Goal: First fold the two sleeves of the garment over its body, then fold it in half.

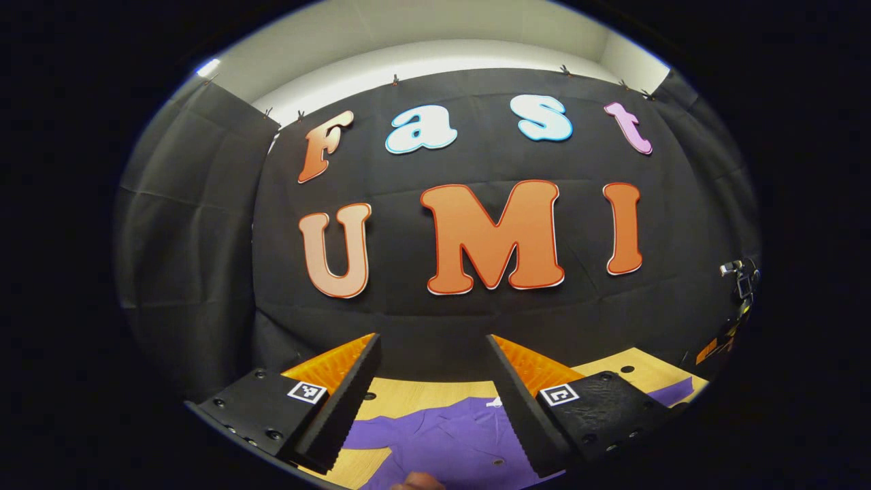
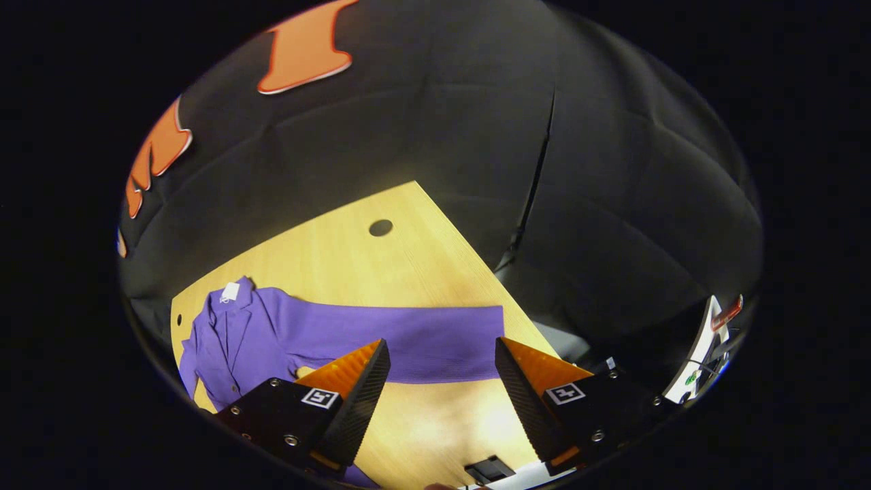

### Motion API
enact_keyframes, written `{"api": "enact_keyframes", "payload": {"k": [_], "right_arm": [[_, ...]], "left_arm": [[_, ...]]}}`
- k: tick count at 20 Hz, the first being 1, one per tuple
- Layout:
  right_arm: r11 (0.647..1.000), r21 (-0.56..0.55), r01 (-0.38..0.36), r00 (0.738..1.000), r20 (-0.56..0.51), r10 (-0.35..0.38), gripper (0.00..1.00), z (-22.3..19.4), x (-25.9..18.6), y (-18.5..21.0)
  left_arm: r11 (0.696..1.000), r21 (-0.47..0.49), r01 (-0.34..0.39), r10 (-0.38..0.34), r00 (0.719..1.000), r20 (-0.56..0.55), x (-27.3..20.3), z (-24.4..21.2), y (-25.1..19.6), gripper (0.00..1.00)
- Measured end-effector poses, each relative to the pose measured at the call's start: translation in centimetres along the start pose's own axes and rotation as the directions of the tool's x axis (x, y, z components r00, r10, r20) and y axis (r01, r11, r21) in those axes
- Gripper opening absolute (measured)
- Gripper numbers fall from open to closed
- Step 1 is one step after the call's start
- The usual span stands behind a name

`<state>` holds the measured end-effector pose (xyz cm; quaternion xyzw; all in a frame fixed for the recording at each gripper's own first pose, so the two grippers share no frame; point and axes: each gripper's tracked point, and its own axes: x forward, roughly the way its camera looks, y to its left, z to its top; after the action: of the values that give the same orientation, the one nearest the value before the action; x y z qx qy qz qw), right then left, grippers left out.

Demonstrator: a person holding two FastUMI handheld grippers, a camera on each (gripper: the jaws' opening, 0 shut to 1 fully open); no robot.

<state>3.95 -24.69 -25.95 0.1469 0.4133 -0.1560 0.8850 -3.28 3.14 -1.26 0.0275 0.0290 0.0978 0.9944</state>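
Observation:
A purple long-sleeved garment (image 2: pixel 258 333) lies flat on the wooden table (image 2: pixel 354 265), collar toward the booth wall with a white tag at the neck. One sleeve (image 2: pixel 422 340) stretches straight out to the table's right edge. My right gripper (image 2: pixel 442 357) hovers open just above that sleeve, with nothing between its fingers. In the left gripper view the garment (image 1: pixel 442 442) lies below my left gripper (image 1: pixel 432 350), which is raised, open and holds nothing. A bit of a hand (image 1: pixel 415 482) shows at the bottom edge.
The table has round holes (image 2: pixel 380 227) in its top and ends close to the black cloth wall. A small black object (image 2: pixel 488 469) rests at the table's near edge. Some equipment (image 2: pixel 708 347) stands off the table to the right.

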Motion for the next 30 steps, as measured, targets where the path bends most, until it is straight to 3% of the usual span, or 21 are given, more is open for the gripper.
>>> {"api": "enact_keyframes", "payload": {"k": [6, 12, 21, 26, 28, 30], "right_arm": [[0.996, 0.080, -0.045, 0.980, -0.192, 0.059, 0.94, -2.2, 5.8, -2.8], [0.997, 0.072, -0.020, 0.938, -0.345, 0.043, 0.94, -5.2, 10.2, -4.7], [0.998, 0.063, -0.015, 0.906, -0.422, 0.041, 0.93, -7.0, 13.4, -4.5], [0.999, -0.027, 0.020, 0.909, -0.417, -0.030, 0.89, -7.1, 14.0, -5.3], [0.999, -0.047, 0.017, 0.911, -0.411, -0.035, 0.77, -7.2, 14.0, -5.2], [0.999, -0.048, 0.000, 0.919, -0.394, -0.019, 0.50, -6.9, 14.0, -4.5]], "left_arm": [[0.998, 0.041, -0.050, 0.053, 0.997, -0.054, -0.5, -1.5, -0.4, 0.95], [0.996, 0.057, -0.064, 0.069, 0.993, -0.096, -0.7, -2.6, -1.8, 0.99], [0.996, 0.062, -0.070, 0.078, 0.987, -0.143, -0.5, -3.7, -2.8, 0.99], [0.994, 0.070, -0.084, 0.094, 0.984, -0.150, -0.6, -3.7, -2.6, 1.00], [0.994, 0.071, -0.086, 0.096, 0.983, -0.155, -0.7, -3.9, -2.6, 1.00], [0.993, 0.081, -0.085, 0.097, 0.983, -0.158, -0.9, -4.2, -2.6, 1.00]]}}
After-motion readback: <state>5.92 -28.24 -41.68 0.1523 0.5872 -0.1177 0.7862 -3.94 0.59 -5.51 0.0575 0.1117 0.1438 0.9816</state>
